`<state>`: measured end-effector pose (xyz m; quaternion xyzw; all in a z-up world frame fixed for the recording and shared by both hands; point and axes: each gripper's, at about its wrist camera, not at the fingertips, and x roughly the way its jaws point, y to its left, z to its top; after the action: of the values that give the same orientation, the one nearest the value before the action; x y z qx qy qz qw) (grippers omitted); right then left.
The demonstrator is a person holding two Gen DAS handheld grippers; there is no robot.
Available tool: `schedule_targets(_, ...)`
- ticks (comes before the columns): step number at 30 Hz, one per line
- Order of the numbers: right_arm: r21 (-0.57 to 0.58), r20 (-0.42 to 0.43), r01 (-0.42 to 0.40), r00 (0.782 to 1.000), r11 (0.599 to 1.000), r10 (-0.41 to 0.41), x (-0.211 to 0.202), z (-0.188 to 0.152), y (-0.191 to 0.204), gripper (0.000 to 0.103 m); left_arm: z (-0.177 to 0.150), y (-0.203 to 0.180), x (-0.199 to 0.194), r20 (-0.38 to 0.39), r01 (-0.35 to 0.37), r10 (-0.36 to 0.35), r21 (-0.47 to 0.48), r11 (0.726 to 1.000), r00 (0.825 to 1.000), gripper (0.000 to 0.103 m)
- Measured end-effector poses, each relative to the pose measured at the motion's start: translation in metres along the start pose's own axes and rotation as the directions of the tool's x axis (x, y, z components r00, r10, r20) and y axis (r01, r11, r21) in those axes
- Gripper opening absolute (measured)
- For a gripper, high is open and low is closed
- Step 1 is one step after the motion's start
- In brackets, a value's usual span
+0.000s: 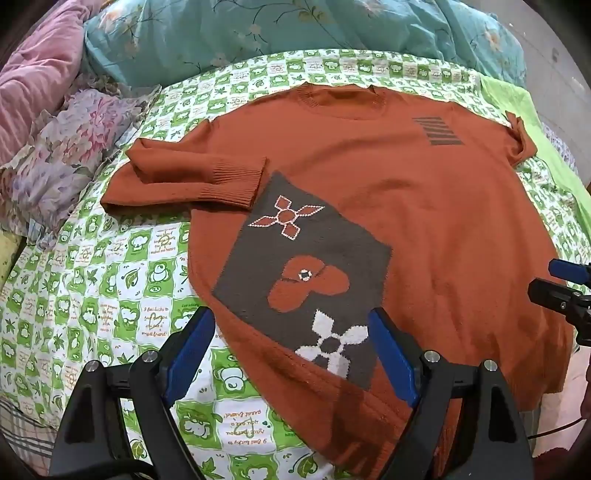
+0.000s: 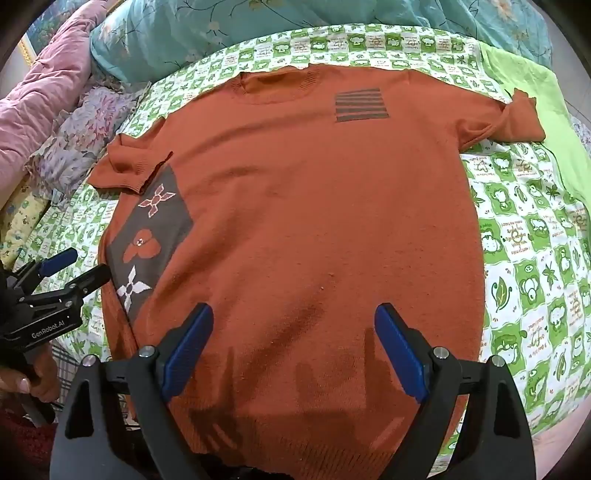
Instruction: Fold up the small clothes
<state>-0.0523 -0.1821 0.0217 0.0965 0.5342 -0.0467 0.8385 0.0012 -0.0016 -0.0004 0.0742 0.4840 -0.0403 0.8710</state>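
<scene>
A rust-orange knitted sweater (image 2: pixel 314 206) lies spread flat, front up, on a bed covered by a green-and-white checked sheet (image 2: pixel 524 258). Its neckline points toward the far edge of the bed, where a teal floral quilt (image 2: pixel 229 33) is bunched; its hem lies at the near edge. One sleeve (image 1: pixel 199 177) is folded inward so its ribbed cuff rests on the body, touching the top corner of a grey panel (image 1: pixel 306 273) knitted with flower shapes. The other sleeve (image 2: pixel 513 118) lies crumpled toward the bed's right side, beside a plain green cloth (image 2: pixel 532 96). A small block of dark stripes (image 2: pixel 360 104) sits on the chest near the collar.

The left hand-held gripper (image 1: pixel 291 354) hovers over the sweater's near left part, blue pads spread wide apart, with nothing clamped between them. The right hand-held gripper (image 2: pixel 293 350) hangs over the hem area, jaws likewise wide, gripping nothing. A person's hand (image 2: pixel 31 373) shows holding the left tool's handle.
</scene>
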Motion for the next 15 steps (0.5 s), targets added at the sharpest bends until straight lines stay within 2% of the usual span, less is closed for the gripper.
schedule_targets(15, 0.022, 0.005, 0.0, 1.0, 1.0, 0.0, 0.0019, -0.0012, 0.0035, 0.089, 0.0, 0.0022, 0.0042, -0.005, 0.0, 0.0, 0.01, 1.0, 1.0, 0.085)
